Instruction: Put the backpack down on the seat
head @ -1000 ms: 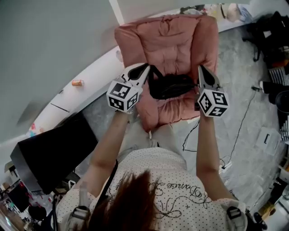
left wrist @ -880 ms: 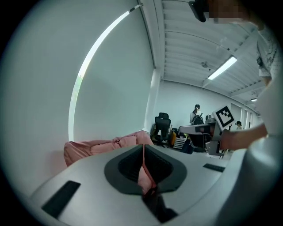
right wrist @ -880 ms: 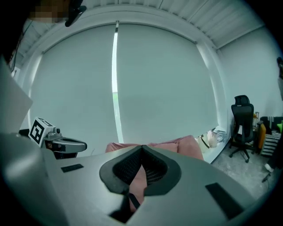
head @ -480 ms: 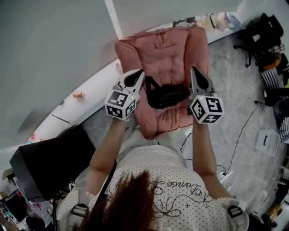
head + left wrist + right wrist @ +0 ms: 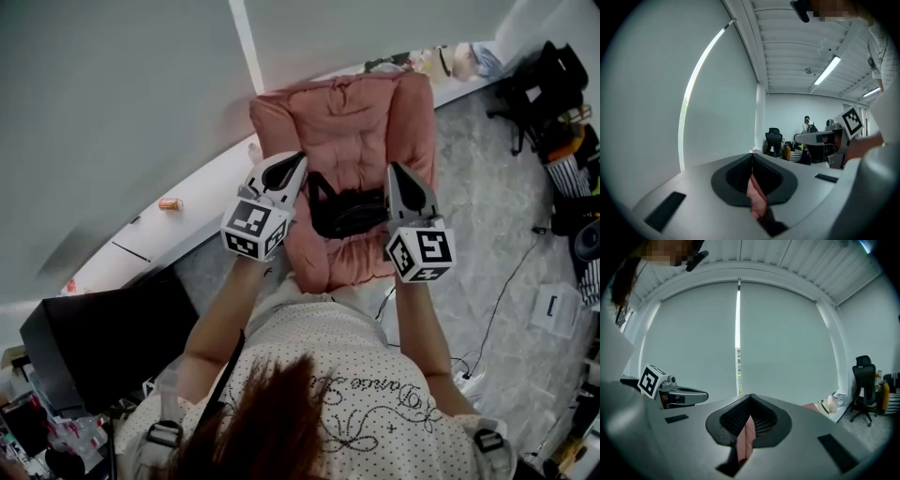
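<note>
**Item:** backpack, black, small and soft.

**Location:** laid across the cushion of the pink seat, about midway between its padded sides. One strap loop is raised at the bag's left end. The placing is judged done, or nearly so.

**Tools:** the left gripper has its jaws closed flat together and its tip just beside the strap loop. The right gripper is likewise closed, just beside the bag's other end. A sliver of pink is seen in the slit behind each pair of pads (judged to be the seat showing through from below; a pinch of cloth cannot be ruled out).

**Surroundings:** grey floor, a cable trailed across it to the person's right, and an office chair further off.

**Hazards:**
- The strap loop could be snagged by the left tip on withdrawal, and the bag dragged toward the front edge.
- If cloth is in fact pinched, the cushion would be tugged and the bag tipped.
- The soft padding may let the bag slump forward.
- The cable could be caught underfoot if a step is taken backward.
</note>
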A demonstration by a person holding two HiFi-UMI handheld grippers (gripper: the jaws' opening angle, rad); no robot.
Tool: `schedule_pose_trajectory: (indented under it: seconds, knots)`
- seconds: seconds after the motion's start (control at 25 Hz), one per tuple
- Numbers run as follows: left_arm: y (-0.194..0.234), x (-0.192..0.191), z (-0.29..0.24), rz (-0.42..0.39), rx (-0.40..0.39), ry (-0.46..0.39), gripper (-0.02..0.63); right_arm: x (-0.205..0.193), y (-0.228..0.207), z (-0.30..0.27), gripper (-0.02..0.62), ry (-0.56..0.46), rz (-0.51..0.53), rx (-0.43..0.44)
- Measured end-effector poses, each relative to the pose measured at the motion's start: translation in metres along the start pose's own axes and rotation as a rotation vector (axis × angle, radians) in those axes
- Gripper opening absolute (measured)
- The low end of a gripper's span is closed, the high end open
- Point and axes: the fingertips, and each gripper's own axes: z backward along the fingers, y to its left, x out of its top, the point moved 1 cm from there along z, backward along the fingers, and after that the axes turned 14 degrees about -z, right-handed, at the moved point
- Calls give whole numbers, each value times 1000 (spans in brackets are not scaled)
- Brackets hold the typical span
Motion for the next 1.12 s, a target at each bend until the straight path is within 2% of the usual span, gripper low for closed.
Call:
schedule_pose_trajectory:
  seconds: [0.4, 1.12]
  knots:
    - [6, 2, 2, -2, 17, -1, 5, 7, -11, 4, 9, -14, 6, -38]
    - [18, 1, 1, -3, 67, 4, 5, 9, -15, 6, 9, -7, 15, -40]
